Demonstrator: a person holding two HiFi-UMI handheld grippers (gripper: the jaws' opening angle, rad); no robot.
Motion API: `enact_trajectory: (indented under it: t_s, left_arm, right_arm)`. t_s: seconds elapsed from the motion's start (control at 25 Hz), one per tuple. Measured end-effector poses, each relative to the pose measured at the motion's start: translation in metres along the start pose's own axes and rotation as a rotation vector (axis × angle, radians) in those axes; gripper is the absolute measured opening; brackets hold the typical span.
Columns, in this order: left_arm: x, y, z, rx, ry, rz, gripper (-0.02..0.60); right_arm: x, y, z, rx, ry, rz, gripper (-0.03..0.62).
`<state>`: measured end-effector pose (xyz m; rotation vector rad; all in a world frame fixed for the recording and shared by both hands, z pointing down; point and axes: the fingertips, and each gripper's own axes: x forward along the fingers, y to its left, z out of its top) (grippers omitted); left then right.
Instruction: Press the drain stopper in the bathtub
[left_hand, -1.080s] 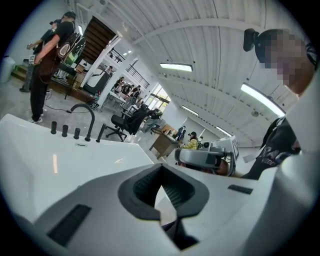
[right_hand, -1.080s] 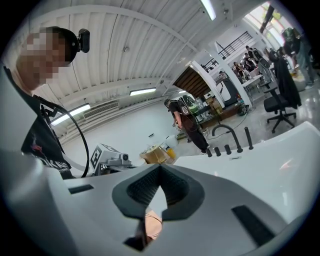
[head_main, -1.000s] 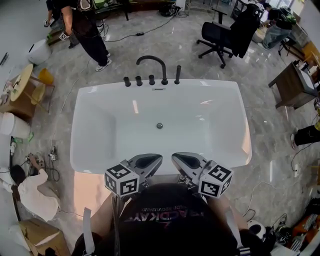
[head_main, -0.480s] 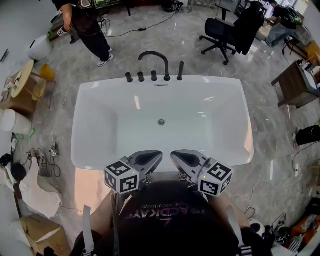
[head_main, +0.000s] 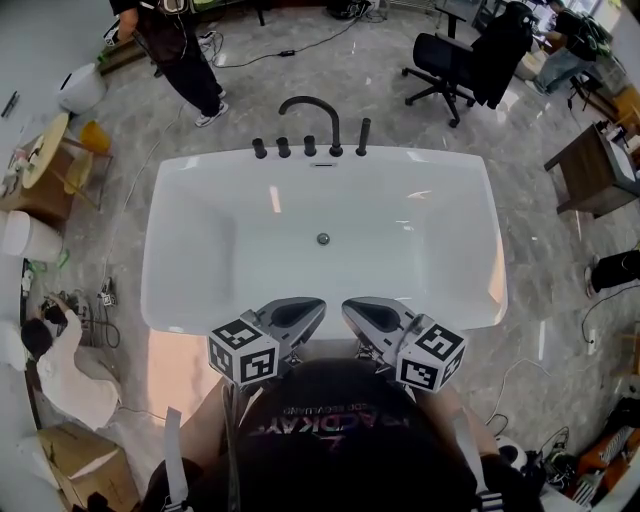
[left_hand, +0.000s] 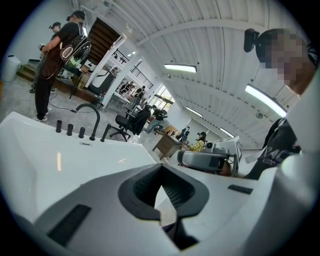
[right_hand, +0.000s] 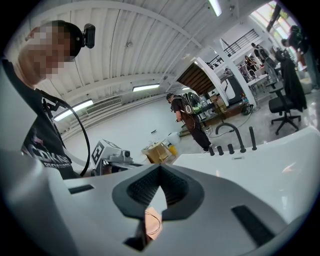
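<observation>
Left tool (head_main: 308, 314) and right tool (head_main: 354, 312), closed empty, hover together at bathtub (head_main: 460, 316) rim.

Right gripper (right_hand: 160, 170), jaws closed together, nothing between them. Ahead and right of the claw: white bathtub (right_hand: 270, 160) with black faucet (right_hand: 227, 131) on its far rim. Farther ahead: a standing person (right_hand: 189, 117).

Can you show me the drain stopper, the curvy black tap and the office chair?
drain stopper (head_main: 322, 238), head view, its round top.
tap (head_main: 305, 98), head view, top of its curved spout.
office chair (head_main: 438, 60), head view, its seat.
</observation>
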<state>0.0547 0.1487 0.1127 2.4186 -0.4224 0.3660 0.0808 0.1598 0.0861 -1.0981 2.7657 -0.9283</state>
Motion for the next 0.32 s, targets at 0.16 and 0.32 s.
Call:
enact_trajectory:
  t_s: [0.16, 0.32]
  left_arm:
    - [-0.0020, -0.0008, -0.0006, 0.001, 0.000, 0.001, 0.009]
    - [-0.0036, -0.0014, -0.0024, 0.004, -0.004, 0.001, 0.009]
  right_arm:
    - [-0.0001, 0.0022, -0.0008, -0.002, -0.002, -0.001, 0.015]
    - [-0.0009, 0.0039, -0.0034, -0.002, -0.006, -0.004, 0.015]
